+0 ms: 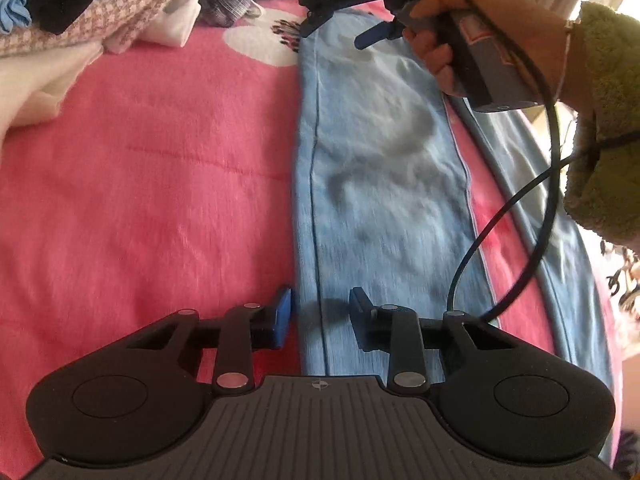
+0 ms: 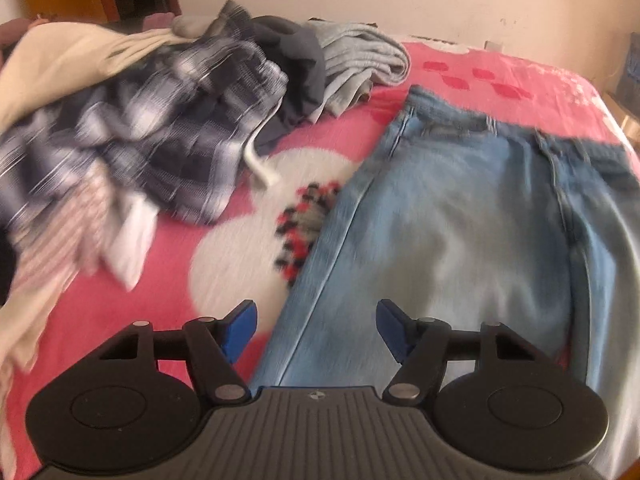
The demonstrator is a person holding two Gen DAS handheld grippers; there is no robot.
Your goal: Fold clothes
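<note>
At the bottom of the left wrist view the left tongs [image 1: 320, 316] fill the near edge, their blue pads standing partly apart with the left edge of the light blue jeans [image 1: 384, 184] lying between them; whether the pads press on the denim I cannot tell. To the left of the jeans spreads the pink blanket [image 1: 140, 184] of the bed, and in the upper left of that frame sits a pile of clothes [image 1: 100, 8] with a checked pink piece on top. The jeans run as a long strip from the bottom centre up to the top centre of the frame. In the upper right a hand [image 1: 452, 40] in a green fleecy sleeve [image 1: 600, 120] holds the right tongs [image 1: 344, 28] over the far end of the jeans, a black cable [image 1: 548, 184] looping down from them. In the right wrist view, which is blurred, the right tongs [image 2: 316, 328] stand open at the bottom centre, nothing between the pads, hanging over the left edge of the jeans [image 2: 460, 220]. In the upper left of that frame a plaid shirt [image 2: 160, 140] lies on the heap beside a grey garment [image 2: 360, 60]. The jeans lie flat on the right, waistband toward the upper right.
</note>
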